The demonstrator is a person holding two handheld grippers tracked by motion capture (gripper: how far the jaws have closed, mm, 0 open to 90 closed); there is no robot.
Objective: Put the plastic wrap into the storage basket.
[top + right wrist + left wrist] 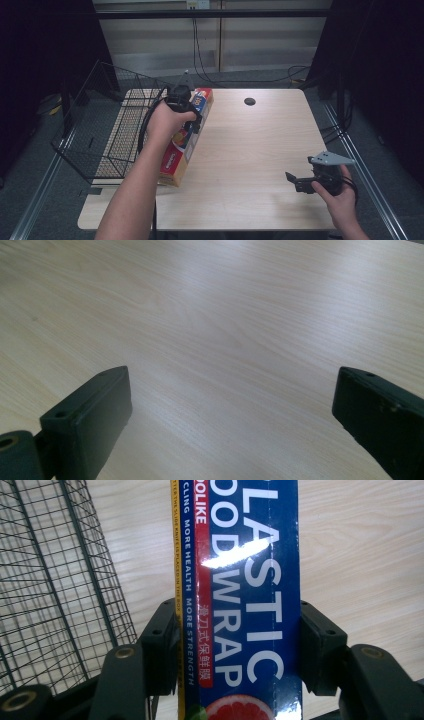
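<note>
I'm clamping my left gripper (239, 645) across the plastic wrap box (186, 137) beside the wire basket (107, 125), lifting it level, while my right gripper (230, 425) is idling wide over the table (250, 150).

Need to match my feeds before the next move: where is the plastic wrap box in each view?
High view: wrap box lies left of centre, beside the wire basket, with the left tool clamped on it.
Left gripper view: box runs up the middle between the jaws, which press on both its sides; basket at left.
Right gripper view: not in it, just bare table.
Shared landmark: the pale wood table.
</note>
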